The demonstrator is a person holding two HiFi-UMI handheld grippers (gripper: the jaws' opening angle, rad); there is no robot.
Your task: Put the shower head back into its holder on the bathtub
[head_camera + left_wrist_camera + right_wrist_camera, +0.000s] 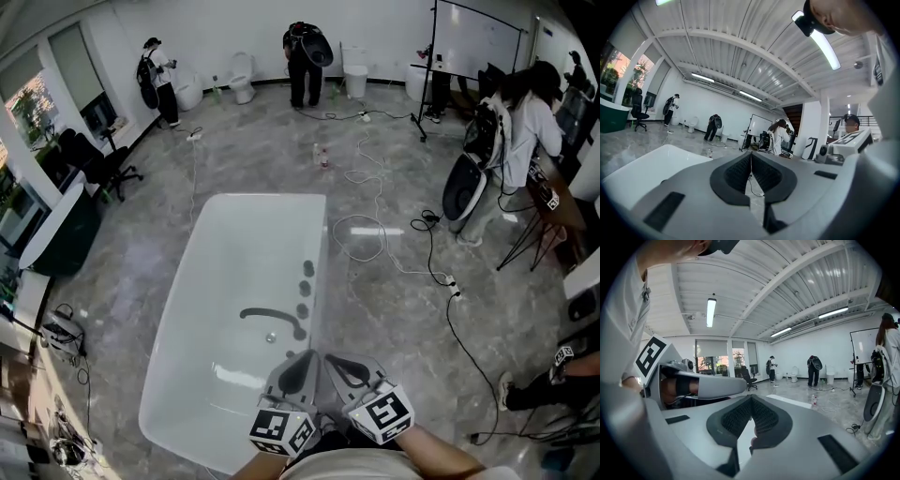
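This is a big open hall fitted out as a bathroom test or recording space, not a home. A freestanding white bathtub [220, 248] stands alone on a grey marble-look floor [394, 319], with no walls around it. Several toilets [243, 80] line the far wall. Loose cables [361, 234] and a power strip [454, 287] trail across the floor at right. A whiteboard [480, 42] on a stand is at far right, and an office chair [94, 161] is at left beside large windows [717, 363]. Overhead is a white ribbed ceiling [740, 56] with tube lights [710, 311]. People [305, 61] with gear work at the fixtures.
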